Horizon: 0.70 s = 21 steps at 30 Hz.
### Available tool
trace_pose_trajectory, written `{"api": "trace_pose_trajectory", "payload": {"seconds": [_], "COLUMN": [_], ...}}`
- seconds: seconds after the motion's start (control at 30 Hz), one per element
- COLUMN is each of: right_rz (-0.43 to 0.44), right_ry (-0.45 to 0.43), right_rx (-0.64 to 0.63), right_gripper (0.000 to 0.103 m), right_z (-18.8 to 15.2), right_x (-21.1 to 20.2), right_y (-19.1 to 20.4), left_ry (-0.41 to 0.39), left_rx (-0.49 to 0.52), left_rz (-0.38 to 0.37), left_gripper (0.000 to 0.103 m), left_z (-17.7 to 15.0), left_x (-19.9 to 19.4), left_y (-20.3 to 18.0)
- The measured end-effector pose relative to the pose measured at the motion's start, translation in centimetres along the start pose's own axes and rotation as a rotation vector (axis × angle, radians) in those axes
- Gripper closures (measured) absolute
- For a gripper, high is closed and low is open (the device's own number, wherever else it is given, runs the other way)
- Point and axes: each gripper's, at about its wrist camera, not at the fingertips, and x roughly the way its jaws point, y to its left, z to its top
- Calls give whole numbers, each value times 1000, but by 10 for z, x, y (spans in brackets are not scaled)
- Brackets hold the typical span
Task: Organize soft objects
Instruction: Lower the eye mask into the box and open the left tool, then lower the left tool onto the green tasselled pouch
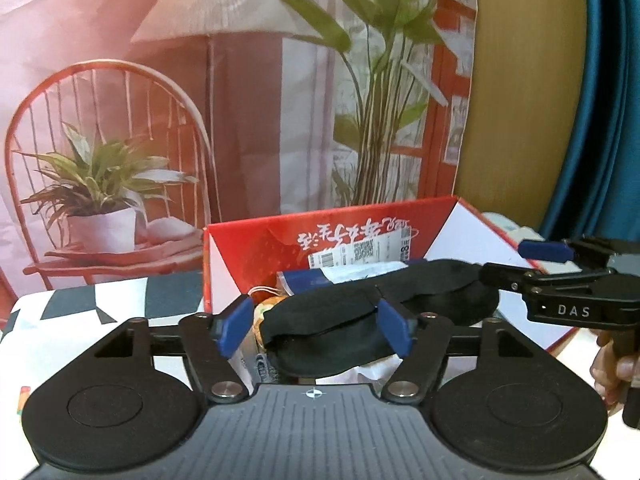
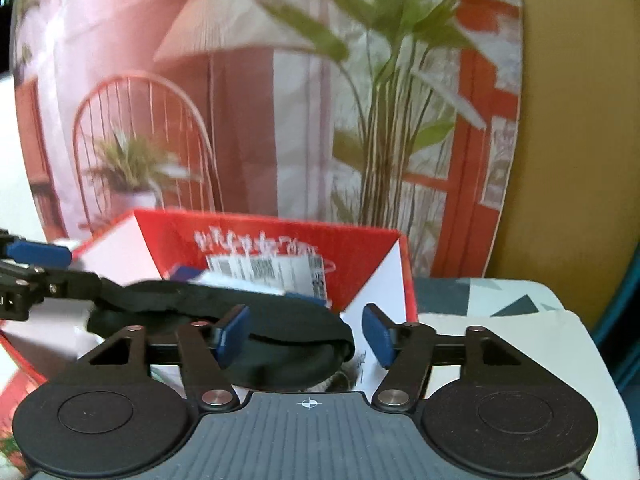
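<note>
The soft black fabric eye mask (image 1: 360, 316) lies draped over the contents of the open red-and-white cardboard box (image 1: 248, 248), which stands on the white table cover with dark triangles (image 1: 80, 300), in front of a printed backdrop of a red chair and plants (image 1: 120, 80).

**Gripper state**
- Left gripper (image 1: 316, 326): jaws spread. The near left end of the mask lies between the blue pads (image 1: 394, 330) without being pressed.
- Right gripper (image 2: 308, 334): jaws spread. The right end of the mask lies by its left pad (image 2: 232, 334); no pinch is visible.

Neither tool holds the mask; it rests under its own weight, on a blue-and-white packet (image 1: 320, 278) and an orange-toned item (image 1: 266, 306).

**Risks**
- The mask sits high on the pile, not seated. Its overhanging end may slide over the near box edge.
- Withdrawing either gripper carelessly may snag the elastic strap (image 2: 180, 292) on a pad or linkage and drag the mask back out.
- Pressing the mask down may shift the loose packets beneath it.

**Markings**
- "DAS" reads in white on the right gripper body.
- The far inner wall of the box bears white brush-style script, upside down, not legible.
- A white shipping label (image 1: 360, 254) carries barcodes; its text is too small to read.
</note>
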Motion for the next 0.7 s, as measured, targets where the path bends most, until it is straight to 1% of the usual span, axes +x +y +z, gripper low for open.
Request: {"api": "trace_pose_trajectory", "payload": {"seconds": [0.17, 0.33, 0.53, 0.7], "right_rz": [19, 34, 42, 50], "right_ry": [-61, -116, -138, -145], "right_rx": [68, 109, 125, 119], "right_gripper": [38, 38, 39, 39], "right_z": [-7, -22, -42, -54], "right_x": [-25, -52, -76, -89], "right_y": [-1, 5, 15, 23], "left_ry": [-20, -19, 17, 65], "left_rx": [-65, -130, -209, -256], "left_rz": [-25, -32, -23, -26], "left_gripper": [29, 29, 29, 33], "left_z": [-8, -31, -66, -90], "left_x": [-28, -52, -64, -61], "left_y": [7, 15, 27, 30]}}
